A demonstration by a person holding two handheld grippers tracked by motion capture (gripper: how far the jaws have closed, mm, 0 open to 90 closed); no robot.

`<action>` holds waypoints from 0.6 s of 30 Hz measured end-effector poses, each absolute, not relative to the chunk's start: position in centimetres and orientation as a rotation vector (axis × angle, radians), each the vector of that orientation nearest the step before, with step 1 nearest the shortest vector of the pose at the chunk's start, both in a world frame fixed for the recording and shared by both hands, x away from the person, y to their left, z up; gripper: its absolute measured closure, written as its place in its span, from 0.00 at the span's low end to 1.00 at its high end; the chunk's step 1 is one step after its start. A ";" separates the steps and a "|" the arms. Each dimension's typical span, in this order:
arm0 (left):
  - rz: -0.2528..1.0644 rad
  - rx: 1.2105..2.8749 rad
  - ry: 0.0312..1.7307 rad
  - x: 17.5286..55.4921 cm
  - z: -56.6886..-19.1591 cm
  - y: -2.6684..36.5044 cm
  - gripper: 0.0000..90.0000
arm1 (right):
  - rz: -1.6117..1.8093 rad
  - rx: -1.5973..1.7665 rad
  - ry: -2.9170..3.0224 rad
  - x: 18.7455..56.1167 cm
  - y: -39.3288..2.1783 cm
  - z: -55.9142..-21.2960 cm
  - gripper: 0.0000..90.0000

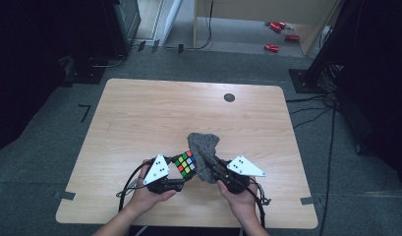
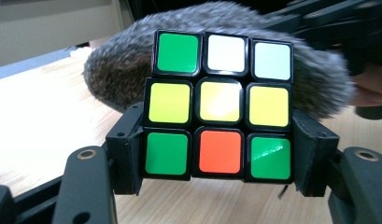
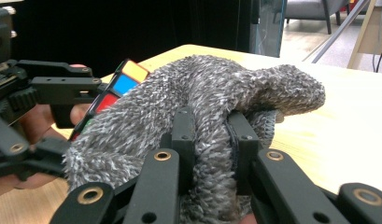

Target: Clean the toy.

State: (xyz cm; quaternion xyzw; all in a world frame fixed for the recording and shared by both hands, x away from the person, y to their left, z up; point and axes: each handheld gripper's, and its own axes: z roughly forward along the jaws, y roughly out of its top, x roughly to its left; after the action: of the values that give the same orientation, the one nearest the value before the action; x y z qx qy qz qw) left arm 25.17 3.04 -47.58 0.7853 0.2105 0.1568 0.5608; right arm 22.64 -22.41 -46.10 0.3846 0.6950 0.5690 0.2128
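Observation:
My left gripper [image 1: 181, 178] is shut on a colour puzzle cube [image 1: 186, 163], held above the near middle of the table. In the left gripper view its jaws clamp the cube's [image 2: 220, 109] lower row from both sides, a face of green, white, yellow and orange squares toward the camera. My right gripper [image 1: 212, 167] is shut on a grey fuzzy cloth [image 1: 203, 146], which lies against the cube's right side. In the right gripper view the cloth [image 3: 202, 102] is pinched in a fold between the jaws and drapes over the cube [image 3: 121, 84], hiding most of it.
The wooden table [image 1: 139, 113] has a small dark round cap [image 1: 229, 97] near its far edge. Beyond the table, red items [image 1: 277, 29] lie on the floor by a wooden frame. Dark equipment stands at both sides.

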 end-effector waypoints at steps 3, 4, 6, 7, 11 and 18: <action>0.354 1.870 0.508 25.3 -47.9 2.9 0.39 | 1.582 1.004 1.941 21.9 -21.5 -45.5 0.87; 0.342 1.878 0.505 25.3 -48.1 2.7 0.39 | 1.580 0.973 1.942 21.6 -21.2 -45.3 0.86; 0.345 1.889 0.491 25.1 -48.1 2.5 0.39 | 1.594 0.947 1.949 21.4 -20.8 -45.0 0.86; 0.347 1.888 0.492 25.1 -48.0 2.5 0.39 | 1.587 0.944 1.948 21.4 -20.7 -44.9 0.86; 0.358 1.864 0.489 25.1 -47.6 2.9 0.39 | 1.573 1.003 1.935 22.1 -21.3 -45.4 0.86; 0.326 1.836 0.525 25.6 -47.5 3.2 0.39 | 1.591 1.018 1.923 21.9 -21.5 -45.4 0.86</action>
State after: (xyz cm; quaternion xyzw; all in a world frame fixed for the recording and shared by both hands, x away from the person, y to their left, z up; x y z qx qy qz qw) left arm 25.56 3.21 -47.51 0.7811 0.2232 0.1389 0.5664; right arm 21.95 -21.52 -45.41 0.3682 0.6957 0.5757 0.2214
